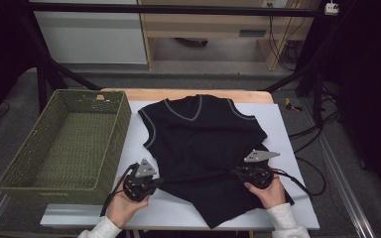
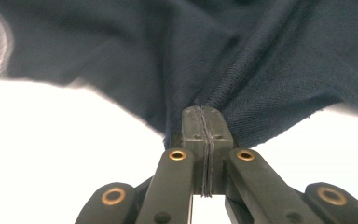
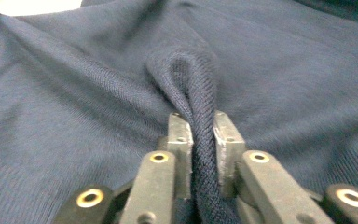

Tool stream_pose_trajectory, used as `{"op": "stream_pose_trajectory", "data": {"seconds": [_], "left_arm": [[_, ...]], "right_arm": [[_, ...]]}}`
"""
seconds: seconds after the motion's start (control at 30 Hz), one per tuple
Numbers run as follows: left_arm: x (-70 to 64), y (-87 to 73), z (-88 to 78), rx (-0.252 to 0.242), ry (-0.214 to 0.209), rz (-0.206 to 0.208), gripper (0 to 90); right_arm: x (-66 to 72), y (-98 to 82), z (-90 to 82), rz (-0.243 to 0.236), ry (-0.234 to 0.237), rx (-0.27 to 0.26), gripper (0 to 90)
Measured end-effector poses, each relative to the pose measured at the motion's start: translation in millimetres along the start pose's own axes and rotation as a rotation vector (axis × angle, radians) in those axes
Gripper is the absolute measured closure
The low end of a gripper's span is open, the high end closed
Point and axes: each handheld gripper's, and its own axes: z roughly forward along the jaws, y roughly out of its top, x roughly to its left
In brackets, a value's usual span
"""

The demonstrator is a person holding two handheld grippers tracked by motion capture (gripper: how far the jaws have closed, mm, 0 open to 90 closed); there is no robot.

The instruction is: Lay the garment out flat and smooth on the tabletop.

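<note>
White table cover (image 1: pixel 287 198) under black vest (image 1: pixel 203 134); both grippers' fingers clamp its fabric.

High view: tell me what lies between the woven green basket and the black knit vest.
Only a bare strip of white table cover separates the woven green basket from the black knit vest; the high view shows it.

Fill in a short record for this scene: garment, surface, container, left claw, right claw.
garment: black sleeveless top with grey trim, lying spread on the sheet, neck away from the person
surface: white sheet over a wooden table
container: green woven basket left of the top, nothing visible inside
left claw: shut on the top's edge, thin cloth pinched between its pads
right claw: shut on a thick fold of the top
</note>
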Motion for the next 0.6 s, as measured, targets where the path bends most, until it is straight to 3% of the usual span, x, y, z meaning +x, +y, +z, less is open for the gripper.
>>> {"op": "stream_pose_trajectory", "data": {"seconds": [0.17, 0.27, 0.37, 0.43, 0.5, 0.6], "left_arm": [[20.1, -6.4, 5.1, 0.026, 0.034, -0.057, 89.6], [27.3, -8.5, 10.6, 0.036, 0.05, -0.084, 89.7], [28.6, -8.1, 12.1, 0.036, 0.065, -0.088, 89.6], [29.1, -7.7, 12.6, 0.037, 0.071, -0.089, 89.6], [30.5, -7.6, 13.8, 0.035, 0.07, -0.1, 89.6], [32.2, -8.0, 14.4, 0.03, 0.066, -0.111, 89.6]], "right_arm": [[8.9, 5.5, 12.7, -0.01, -0.01, -0.004, 63.2], [4.8, 7.0, 4.1, -0.019, -0.064, -0.031, 52.3], [-6.8, 4.2, -15.8, -0.02, -0.116, -0.079, 46.3], [-16.3, -2.1, -26.6, -0.014, -0.164, -0.076, 42.8], [-29.1, -13.4, -37.7, 0.002, -0.245, -0.047, 40.5], [-42.7, -27.0, -45.1, 0.059, -0.253, -0.043, 39.3]]}}
